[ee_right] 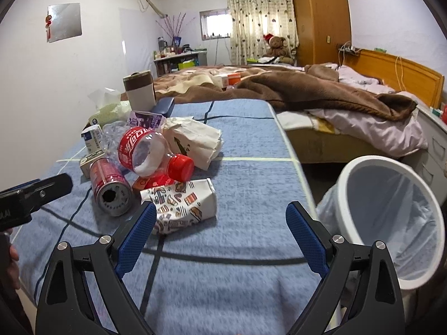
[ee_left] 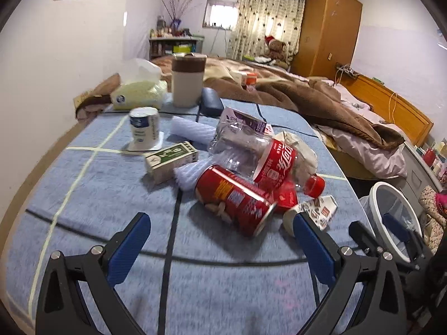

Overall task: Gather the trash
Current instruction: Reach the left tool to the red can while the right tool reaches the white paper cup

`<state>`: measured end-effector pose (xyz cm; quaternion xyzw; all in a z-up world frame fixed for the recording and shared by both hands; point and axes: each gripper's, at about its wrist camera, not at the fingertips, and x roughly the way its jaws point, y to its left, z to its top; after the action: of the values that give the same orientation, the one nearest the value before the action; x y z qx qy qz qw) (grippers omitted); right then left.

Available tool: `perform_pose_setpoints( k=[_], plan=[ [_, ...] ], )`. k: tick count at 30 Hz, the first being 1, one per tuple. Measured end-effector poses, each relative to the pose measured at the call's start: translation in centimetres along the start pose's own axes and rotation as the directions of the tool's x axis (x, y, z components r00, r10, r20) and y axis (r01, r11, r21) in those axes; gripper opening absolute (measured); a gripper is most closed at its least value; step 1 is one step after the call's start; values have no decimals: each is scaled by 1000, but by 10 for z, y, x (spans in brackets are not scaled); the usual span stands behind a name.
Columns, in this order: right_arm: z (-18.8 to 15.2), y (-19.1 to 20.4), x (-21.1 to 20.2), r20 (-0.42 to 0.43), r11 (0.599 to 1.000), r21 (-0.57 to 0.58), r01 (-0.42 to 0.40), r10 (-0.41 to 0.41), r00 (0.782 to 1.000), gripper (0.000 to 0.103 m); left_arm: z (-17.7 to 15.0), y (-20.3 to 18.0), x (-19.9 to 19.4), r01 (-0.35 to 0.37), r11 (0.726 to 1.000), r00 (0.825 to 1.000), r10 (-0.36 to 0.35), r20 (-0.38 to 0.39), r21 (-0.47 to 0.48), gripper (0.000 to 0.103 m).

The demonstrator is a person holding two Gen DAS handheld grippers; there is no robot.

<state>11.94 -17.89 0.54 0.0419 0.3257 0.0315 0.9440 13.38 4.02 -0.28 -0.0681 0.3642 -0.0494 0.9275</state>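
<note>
Left gripper: your jaws stand wide apart above the blue blanket, nothing between the pads; the red can lies just ahead of them.
Right gripper: yours is spread wide too, holding nothing; the patterned carton sits just beyond the left finger, and whether they touch you cannot tell.
Trash pile: it sits together on the blanket, towards your left in the right wrist view.
Red can: on its side, open end towards you, lying against the cola bottle.
Cola bottle: clear plastic, red label and red cap, lying across the pile, resting on the can and the crumpled paper bag.
Patterned carton: squashed, lying flat at the near edge of the pile.
Green box: on its side left of the can, beside white foam netting.
Purple carton: behind the bottle, tilted.
Trash bin: white, lined with a clear bag, standing off the blanket's right edge, well apart from the pile.
</note>
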Motion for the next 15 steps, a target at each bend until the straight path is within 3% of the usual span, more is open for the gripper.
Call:
perform_pose_setpoints(
  k=[4, 7, 15],
  plan=[
    [3, 4, 12, -39, 1000, 3, -20, 20, 999, 89, 13, 3, 22, 44, 998, 998, -45, -43, -34, 103],
    [4, 3, 21, -74, 999, 38, -34, 37, 997, 79, 19, 3, 36, 48, 998, 996, -51, -78, -35, 103],
    [7, 2, 34, -151, 994, 83, -67, 79, 985, 77, 22, 3, 67, 31, 998, 985, -39, -168, -52, 103]
  ],
)
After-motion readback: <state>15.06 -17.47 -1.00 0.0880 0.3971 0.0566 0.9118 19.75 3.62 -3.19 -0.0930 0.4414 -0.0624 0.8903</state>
